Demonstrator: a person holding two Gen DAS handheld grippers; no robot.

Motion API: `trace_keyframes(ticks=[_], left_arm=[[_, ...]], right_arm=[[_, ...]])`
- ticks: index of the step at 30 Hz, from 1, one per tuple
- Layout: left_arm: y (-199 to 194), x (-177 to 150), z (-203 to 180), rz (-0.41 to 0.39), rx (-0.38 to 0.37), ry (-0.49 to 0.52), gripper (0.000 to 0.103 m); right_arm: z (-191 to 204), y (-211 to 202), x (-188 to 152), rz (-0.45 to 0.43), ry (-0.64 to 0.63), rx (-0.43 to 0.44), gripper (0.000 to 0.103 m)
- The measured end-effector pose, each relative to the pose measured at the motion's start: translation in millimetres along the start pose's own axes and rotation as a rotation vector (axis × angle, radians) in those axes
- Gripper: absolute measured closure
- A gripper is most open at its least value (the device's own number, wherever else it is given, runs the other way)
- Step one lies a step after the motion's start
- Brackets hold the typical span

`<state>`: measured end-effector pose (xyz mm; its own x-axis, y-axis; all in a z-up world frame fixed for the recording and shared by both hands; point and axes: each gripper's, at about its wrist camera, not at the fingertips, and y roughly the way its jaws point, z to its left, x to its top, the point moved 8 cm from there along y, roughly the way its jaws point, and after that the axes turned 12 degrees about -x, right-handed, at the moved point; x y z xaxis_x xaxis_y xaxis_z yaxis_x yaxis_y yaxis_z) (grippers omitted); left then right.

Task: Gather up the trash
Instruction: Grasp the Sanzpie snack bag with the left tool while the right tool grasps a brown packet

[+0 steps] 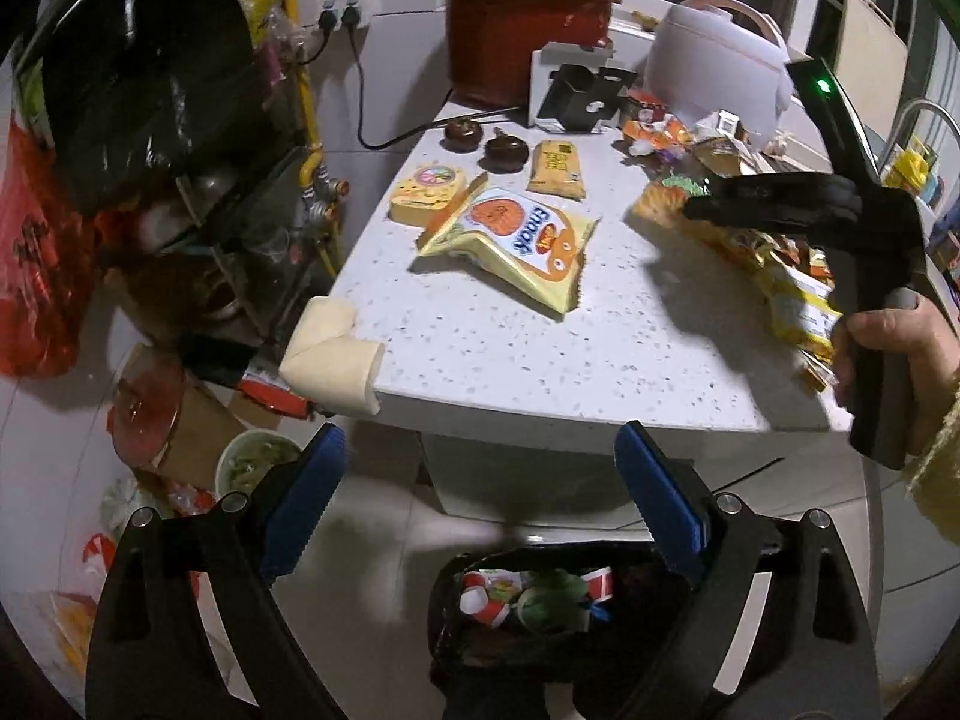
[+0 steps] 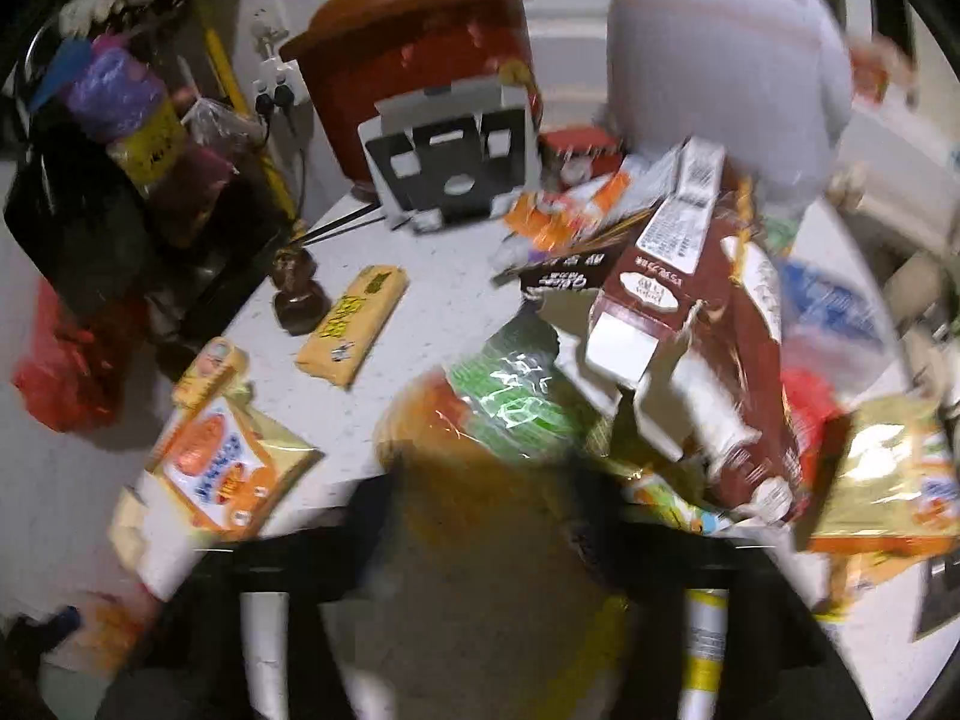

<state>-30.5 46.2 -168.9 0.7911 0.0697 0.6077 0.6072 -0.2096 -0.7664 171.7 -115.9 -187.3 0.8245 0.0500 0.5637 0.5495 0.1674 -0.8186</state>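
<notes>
My left gripper (image 1: 480,468) is open and empty, held off the table's front edge above a black-lined trash bin (image 1: 558,612) with wrappers inside. On the white table (image 1: 510,348) lie a yellow snack bag (image 1: 516,240), a flat yellow packet (image 1: 557,169) and a small yellow box (image 1: 427,192). My right gripper (image 1: 696,207) reaches over the table's right side and is shut on an orange and green wrapper (image 1: 663,195). In the right wrist view the wrapper (image 2: 480,414) fills the space between the fingers, blurred. A brown carton (image 2: 690,312) lies in a heap of wrappers behind it.
A red-brown pot (image 1: 522,24), a white rice cooker (image 1: 714,54) and a black and white box (image 1: 576,90) stand at the table's back. Two dark lids (image 1: 480,141) lie near them. Black and red bags (image 1: 120,90) and a gas pipe crowd the left. Floor clutter lies lower left.
</notes>
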Motion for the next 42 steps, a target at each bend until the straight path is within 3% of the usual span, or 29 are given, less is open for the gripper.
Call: trace_keyframes(ticks=[2,10,13,14,15,16,17,20,23,28,30,31,35,42], left_arm=[[1.4,-0.4,4.8,0.003,-0.005,-0.022,0.014],[9.2,9.6,8.2,-0.001,-0.023,-0.048,0.014],[13.2,18.5,2.3,-0.005,-0.05,-0.047,0.014],[15.1,22.9,-1.9,-0.007,-0.062,-0.042,0.014],[17.1,29.1,-7.4,-0.012,-0.074,-0.034,0.014],[18.2,34.5,-12.6,-0.019,-0.086,-0.027,0.014],[19.6,39.8,-18.8,-0.025,-0.096,-0.017,0.014],[22.3,48.5,-33.2,-0.036,-0.11,0.002,0.014],[26.2,49.9,-45.0,-0.029,-0.133,0.0,0.014],[27.9,46.9,-52.9,-0.019,-0.134,0.006,0.014],[27.1,46.2,-52.6,-0.02,-0.132,0.0,0.014],[27.3,46.0,-52.2,-0.02,-0.131,-0.005,0.014],[27.7,47.2,-47.9,-0.022,-0.136,-0.03,0.014],[36.9,67.9,-51.2,-0.034,-0.172,-0.057,0.014]], right_arm=[[-1.1,-4.3,-3.8,0.013,0.014,0.031,0.103],[7.2,-63.2,-13.3,-0.038,0.016,0.19,0.103],[-3.2,-94.8,-11.8,-0.102,0.01,0.17,0.101],[-8.7,-99.1,-8.5,-0.124,0.005,0.138,0.079],[-20.6,-105.6,-1.4,-0.178,-0.02,0.027,0.055],[-28.3,-107.8,3.6,-0.216,-0.037,-0.058,0.008],[-35.2,-109.7,9.9,-0.265,-0.079,-0.152,0.011],[-39.3,-90.8,17.3,-0.272,-0.185,-0.272,0.01],[-42.4,-59.4,21.8,-0.251,-0.21,-0.327,0.01],[-42.3,-13.7,37.5,-0.205,-0.181,-0.328,0.01],[-44.6,-3.9,39.0,-0.163,-0.156,-0.28,0.029],[-49.3,-3.3,41.4,-0.155,-0.12,-0.26,0.03],[-50.9,-30.9,46.4,-0.196,-0.047,-0.162,0.073],[-80.0,-92.1,55.7,-0.258,0.114,-0.029,0.093]])
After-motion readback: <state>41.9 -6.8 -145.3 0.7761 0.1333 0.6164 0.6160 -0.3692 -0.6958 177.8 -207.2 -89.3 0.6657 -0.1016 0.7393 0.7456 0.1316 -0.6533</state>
